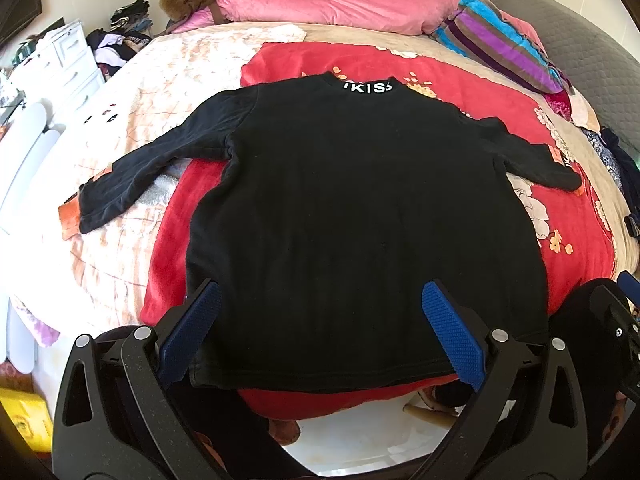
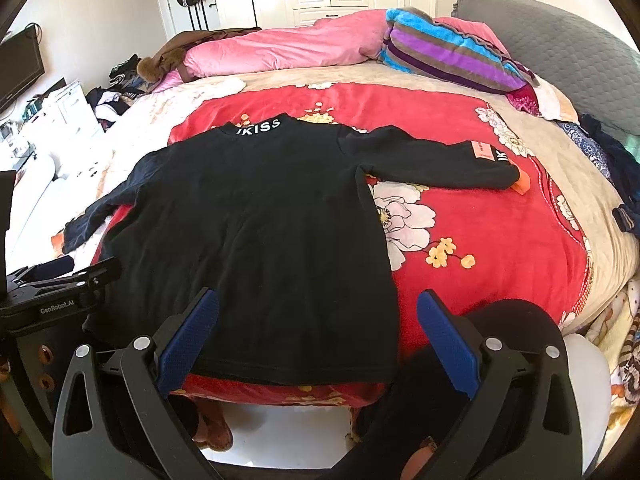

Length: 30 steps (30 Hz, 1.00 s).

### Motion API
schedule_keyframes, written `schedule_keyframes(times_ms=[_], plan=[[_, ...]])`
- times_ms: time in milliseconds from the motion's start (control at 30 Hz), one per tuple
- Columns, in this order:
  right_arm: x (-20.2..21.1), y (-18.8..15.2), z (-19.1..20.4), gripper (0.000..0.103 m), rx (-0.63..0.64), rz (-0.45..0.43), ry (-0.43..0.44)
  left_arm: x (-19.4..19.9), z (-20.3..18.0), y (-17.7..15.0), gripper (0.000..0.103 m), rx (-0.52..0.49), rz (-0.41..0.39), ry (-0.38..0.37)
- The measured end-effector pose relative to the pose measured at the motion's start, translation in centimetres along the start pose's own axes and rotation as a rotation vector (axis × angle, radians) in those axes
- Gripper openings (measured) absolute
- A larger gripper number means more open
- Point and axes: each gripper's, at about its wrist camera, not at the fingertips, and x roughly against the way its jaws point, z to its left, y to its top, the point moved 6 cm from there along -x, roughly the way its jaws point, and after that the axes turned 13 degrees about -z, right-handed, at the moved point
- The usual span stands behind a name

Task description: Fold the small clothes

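A small black long-sleeved top (image 1: 352,216) with white "UKISS" lettering on its collar lies flat on a red flowered blanket (image 1: 460,80), both sleeves spread out to the sides. It also shows in the right wrist view (image 2: 256,232). My left gripper (image 1: 320,320) is open and empty, its blue pads (image 1: 192,328) apart over the top's near hem. My right gripper (image 2: 318,328) is open and empty over the hem's right corner. The left gripper's body (image 2: 52,296) shows at the left edge of the right wrist view.
The blanket (image 2: 500,240) lies on a bed with a beige flowered sheet (image 1: 168,64). A pink quilt (image 1: 332,4) and a striped pillow (image 1: 500,44) lie at the far side. White drawers (image 1: 68,60) and a heap of clothes (image 1: 120,40) stand to the left.
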Motion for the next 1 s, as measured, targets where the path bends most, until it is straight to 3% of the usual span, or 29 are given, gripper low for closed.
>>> schedule_keyframes(times_ms=[1000], plan=[[-0.25,0.18,-0.36,0.099,-0.007,-0.004,-0.011,-0.34,0.16,-0.04,0.095,0.005,-0.001,0.000]])
